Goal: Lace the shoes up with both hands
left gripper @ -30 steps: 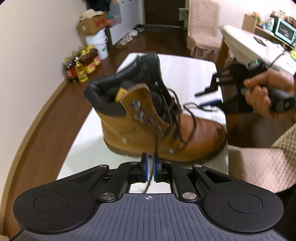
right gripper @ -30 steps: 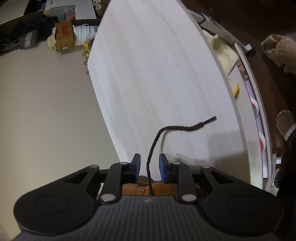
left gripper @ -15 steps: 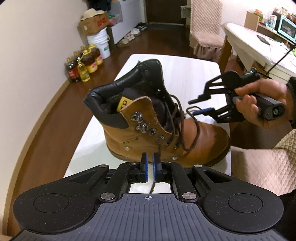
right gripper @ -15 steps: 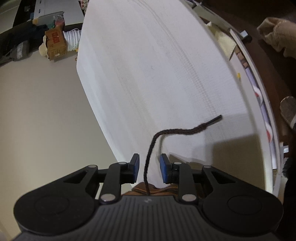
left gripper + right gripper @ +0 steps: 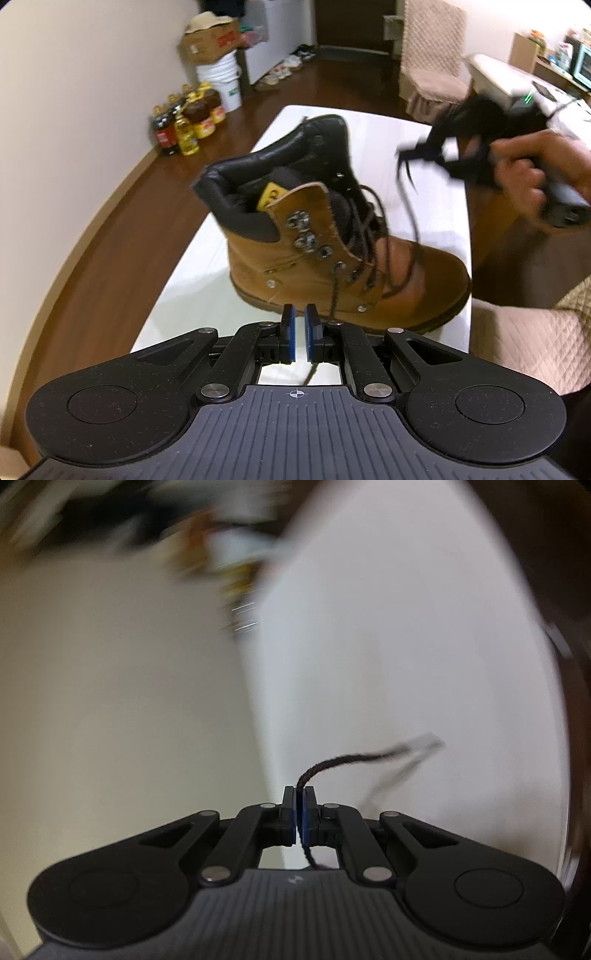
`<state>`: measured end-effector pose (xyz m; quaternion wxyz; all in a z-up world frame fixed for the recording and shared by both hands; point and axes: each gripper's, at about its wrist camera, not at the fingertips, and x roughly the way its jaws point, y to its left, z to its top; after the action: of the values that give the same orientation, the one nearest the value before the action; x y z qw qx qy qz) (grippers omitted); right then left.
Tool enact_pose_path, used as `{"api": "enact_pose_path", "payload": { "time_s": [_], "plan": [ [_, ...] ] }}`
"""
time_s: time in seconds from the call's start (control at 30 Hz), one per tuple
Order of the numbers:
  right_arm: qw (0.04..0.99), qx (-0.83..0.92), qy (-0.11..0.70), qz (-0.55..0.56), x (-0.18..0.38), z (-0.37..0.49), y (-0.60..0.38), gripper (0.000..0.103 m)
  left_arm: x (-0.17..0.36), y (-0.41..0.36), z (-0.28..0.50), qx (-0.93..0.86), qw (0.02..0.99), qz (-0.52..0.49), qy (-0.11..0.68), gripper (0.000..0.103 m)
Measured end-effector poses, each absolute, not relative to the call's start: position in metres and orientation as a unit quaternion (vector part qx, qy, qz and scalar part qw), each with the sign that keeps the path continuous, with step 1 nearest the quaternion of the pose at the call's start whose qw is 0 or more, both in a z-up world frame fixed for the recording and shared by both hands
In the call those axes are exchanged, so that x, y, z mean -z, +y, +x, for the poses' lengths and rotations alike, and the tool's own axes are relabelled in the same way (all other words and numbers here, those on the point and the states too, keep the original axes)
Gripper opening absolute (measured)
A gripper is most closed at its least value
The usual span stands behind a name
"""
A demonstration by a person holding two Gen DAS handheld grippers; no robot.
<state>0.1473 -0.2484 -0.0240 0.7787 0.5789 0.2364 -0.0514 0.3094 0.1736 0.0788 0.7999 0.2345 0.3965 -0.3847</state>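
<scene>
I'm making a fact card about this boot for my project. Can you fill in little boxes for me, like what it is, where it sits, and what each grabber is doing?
thing: brown boot, upright
where: white table
laces: dark, partly threaded
left gripper: lace runs beside its pads, grip unclear
right gripper: shut on lace end
picture: right view blurred

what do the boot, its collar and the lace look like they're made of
Boot: tan leather by the look, matte and scuffed, with a soft sheen on the toe. Collar: black padded leather or a synthetic, smooth and puffy. Lace: dark brown braided cord, its weave visibly fuzzy. Eyelets: shiny metal.
</scene>
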Motion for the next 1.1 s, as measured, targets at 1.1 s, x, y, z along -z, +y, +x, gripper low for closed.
{"api": "enact_pose_path", "payload": {
  "time_s": [1.1],
  "plan": [
    [0.849, -0.209, 0.423, -0.238, -0.068, 0.132, -0.012, 0.004, -0.019, 0.225, 0.316, 0.468, 0.653, -0.22, 0.554, 0.008]
  ]
}}
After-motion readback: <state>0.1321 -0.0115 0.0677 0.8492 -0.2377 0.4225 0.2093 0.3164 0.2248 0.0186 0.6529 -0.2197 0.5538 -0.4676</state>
